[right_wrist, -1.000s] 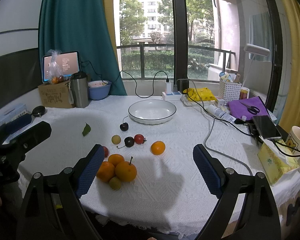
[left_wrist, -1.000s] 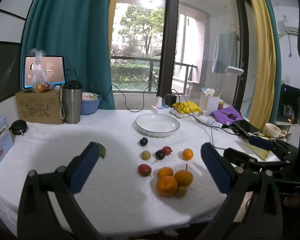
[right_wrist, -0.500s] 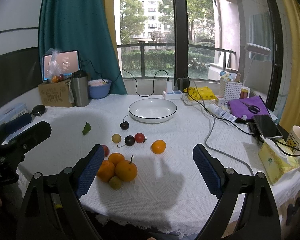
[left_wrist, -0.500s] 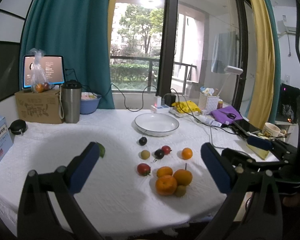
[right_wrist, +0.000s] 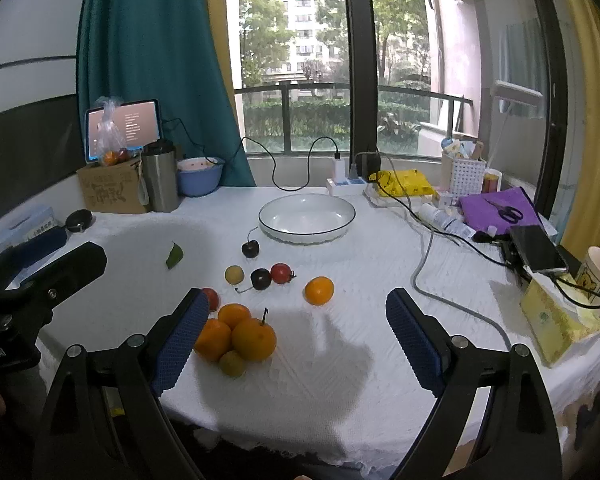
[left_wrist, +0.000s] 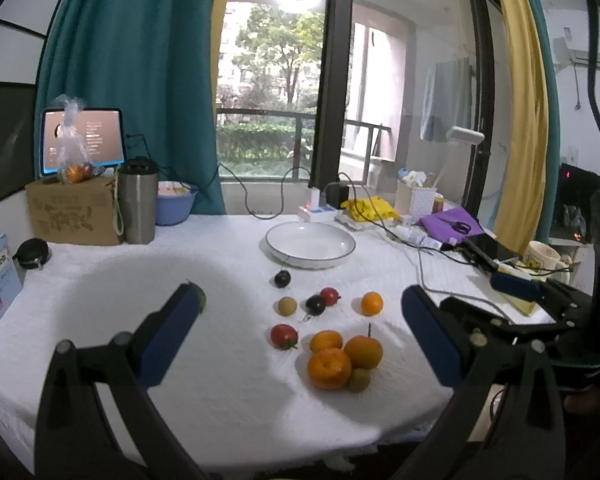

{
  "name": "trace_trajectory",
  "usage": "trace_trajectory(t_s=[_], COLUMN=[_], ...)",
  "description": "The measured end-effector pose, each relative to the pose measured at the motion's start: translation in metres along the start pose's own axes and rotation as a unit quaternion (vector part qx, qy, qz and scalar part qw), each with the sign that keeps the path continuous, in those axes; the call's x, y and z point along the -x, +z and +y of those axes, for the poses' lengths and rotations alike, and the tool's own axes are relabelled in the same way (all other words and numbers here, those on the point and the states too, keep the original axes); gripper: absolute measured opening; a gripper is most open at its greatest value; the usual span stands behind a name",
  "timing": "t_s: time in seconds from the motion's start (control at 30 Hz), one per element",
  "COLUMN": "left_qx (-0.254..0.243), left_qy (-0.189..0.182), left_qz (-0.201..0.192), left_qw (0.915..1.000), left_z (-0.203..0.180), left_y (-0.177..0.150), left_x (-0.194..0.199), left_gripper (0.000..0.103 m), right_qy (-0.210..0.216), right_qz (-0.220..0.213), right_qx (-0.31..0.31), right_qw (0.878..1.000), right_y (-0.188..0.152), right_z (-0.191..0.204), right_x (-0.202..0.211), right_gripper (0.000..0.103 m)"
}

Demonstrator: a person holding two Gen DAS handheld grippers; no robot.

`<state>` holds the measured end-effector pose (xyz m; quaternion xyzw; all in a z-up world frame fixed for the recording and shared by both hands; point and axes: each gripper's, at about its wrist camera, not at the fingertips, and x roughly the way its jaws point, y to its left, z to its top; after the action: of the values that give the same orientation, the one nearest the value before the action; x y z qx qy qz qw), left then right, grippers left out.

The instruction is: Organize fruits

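Both grippers hang wide open and empty over the table: left gripper, right gripper, fruit pile near the white plate

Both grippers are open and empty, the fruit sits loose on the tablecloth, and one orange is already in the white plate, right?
Not quite: the white plate is empty, as the right wrist view shows. Left gripper, right gripper and loose fruit are as you said.

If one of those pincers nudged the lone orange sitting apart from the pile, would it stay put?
Probably not: the lone orange looks round, with nothing touching it, so it would likely roll. The textured white tablecloth may slow it. Its skin looks firm, so an open gripper closing gently should hold it.
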<state>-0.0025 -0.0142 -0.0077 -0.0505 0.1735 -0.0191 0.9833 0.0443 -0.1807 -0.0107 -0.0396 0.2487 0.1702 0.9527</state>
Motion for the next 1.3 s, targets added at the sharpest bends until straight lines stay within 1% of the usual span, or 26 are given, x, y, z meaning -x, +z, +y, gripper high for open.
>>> trace_trajectory(t_s=[0.13,0.33,0.47,0.63,0.7,0.73,0.77,0.8,0.87,0.93,1.03,1.07,1.1,1.13,1.2,1.27,1.3], left_qx=[0.001,-0.012,-0.021,-0.010,-0.009,-0.010,-0.012,-0.012,-0.009,-0.002,-0.006,-0.007,-0.003,-0.001,-0.009,-0.009,-0.008], left_qy=[-0.005,-0.019,-0.038,-0.041,-0.046,-0.047,-0.048,-0.049,-0.050,-0.053,-0.068,-0.071,-0.079,-0.085,-0.090,-0.102,-0.110], left_qz=[0.014,0.053,0.093,0.151,0.167,0.176,0.190,0.201,0.218,0.229,0.247,0.258,0.262,0.263,0.260,0.261,0.261], left_qw=[0.9999,0.9983,0.9947,0.9877,0.9849,0.9833,0.9805,0.9783,0.9745,0.9721,0.9665,0.9634,0.9618,0.9610,0.9612,0.9600,0.9591], left_z=[0.001,-0.001,-0.007,-0.007,-0.009,-0.011,-0.012,-0.012,-0.012,-0.009,-0.006,-0.005,-0.003,-0.002,-0.003,-0.002,-0.002], left_y=[-0.003,-0.011,-0.018,-0.031,-0.037,-0.040,-0.044,-0.047,-0.050,-0.052,-0.054,-0.056,-0.057,-0.056,-0.055,-0.054,-0.054], left_x=[-0.009,-0.025,-0.042,-0.068,-0.077,-0.081,-0.087,-0.092,-0.101,-0.108,-0.117,-0.121,-0.122,-0.123,-0.125,-0.126,-0.126], left_gripper=[0.102,0.102,0.102,0.101,0.095,0.087,0.081,0.078,0.070,0.069,0.068,0.064,0.064,0.063,0.056,0.049,0.047], right_qy=[0.004,0.019,0.035,0.040,0.041,0.042,0.043,0.046,0.065,0.090,0.107,0.114,0.120,0.131,0.138,0.141,0.143], right_qz=[0.008,0.029,0.048,0.069,0.075,0.077,0.081,0.085,0.092,0.095,0.102,0.109,0.114,0.120,0.124,0.130,0.136], right_qx=[-0.002,-0.015,-0.020,-0.039,-0.047,-0.049,-0.052,-0.055,-0.064,-0.064,-0.052,-0.052,-0.054,-0.059,-0.064,-0.067,-0.072], right_qw=[1.000,0.999,0.998,0.996,0.995,0.995,0.994,0.994,0.992,0.989,0.988,0.986,0.985,0.982,0.981,0.979,0.978], right_y=[-0.001,-0.006,-0.013,-0.020,-0.022,-0.024,-0.025,-0.026,-0.027,-0.026,-0.024,-0.024,-0.024,-0.025,-0.024,-0.023,-0.024], right_z=[0.000,-0.005,-0.006,-0.017,-0.022,-0.024,-0.026,-0.028,-0.032,-0.030,-0.021,-0.018,-0.017,-0.016,-0.015,-0.015,-0.015], right_x=[-0.005,-0.019,-0.030,-0.043,-0.047,-0.048,-0.051,-0.053,-0.058,-0.061,-0.068,-0.073,-0.077,-0.081,-0.084,-0.089,-0.093], right_gripper=[0.093,0.093,0.091,0.088,0.087,0.085,0.084,0.083,0.083,0.083,0.083,0.082,0.082,0.082,0.081,0.076,0.071])
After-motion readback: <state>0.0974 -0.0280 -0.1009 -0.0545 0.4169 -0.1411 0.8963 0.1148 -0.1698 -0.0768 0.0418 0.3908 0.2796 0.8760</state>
